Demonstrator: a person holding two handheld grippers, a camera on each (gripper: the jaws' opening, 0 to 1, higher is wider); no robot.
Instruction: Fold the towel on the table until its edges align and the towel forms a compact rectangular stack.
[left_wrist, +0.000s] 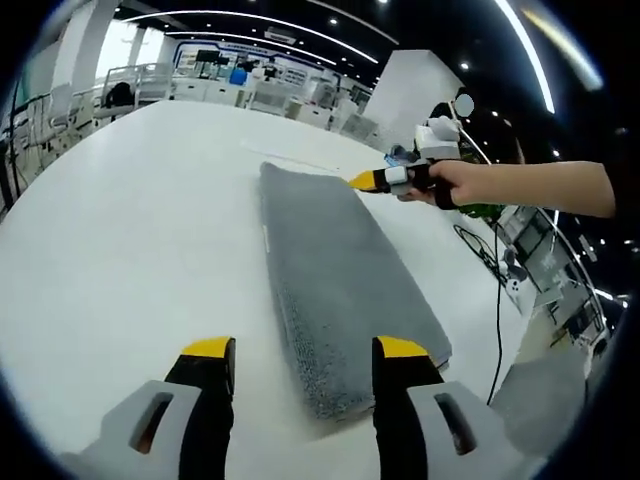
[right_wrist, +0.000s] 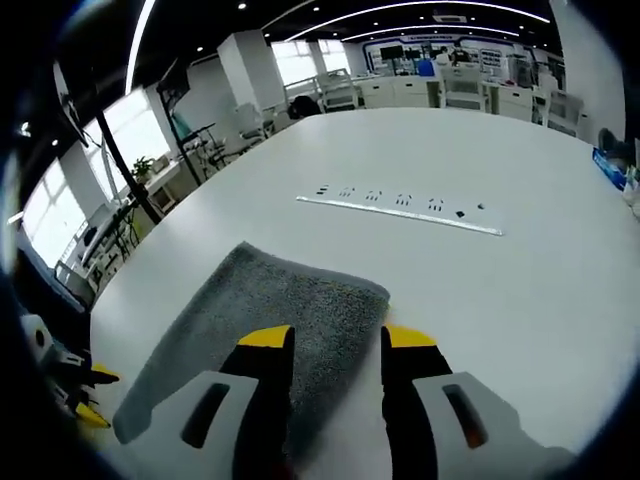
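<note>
Your gray towel (left_wrist: 335, 290) lies folded into a long, narrow strip on the white table (left_wrist: 130, 230), running from near your left gripper (left_wrist: 305, 350) away toward the far side. In the left gripper view, your left gripper hovers at the towel's near end with its yellow-tipped jaws set wide apart and holding nothing; the right jaw sits over the towel's near corner, while the left jaw stands over bare table just beside the strip. At the far end of the towel, your right hand (left_wrist: 455, 185) holds the right gripper (left_wrist: 362, 181), its yellow tip at the towel's far right corner. In the right gripper view, your right gripper (right_wrist: 335, 340) rides over that same end of the towel (right_wrist: 270, 320), jaws parted and empty, the left jaw above the gray cloth and the right jaw above the table just past the towel's edge. A long white strip with dark markings (right_wrist: 400, 212) lies across the table (right_wrist: 520, 290) well beyond the towel. Desks and chairs (right_wrist: 450, 85) stand in the bright hall behind.
</note>
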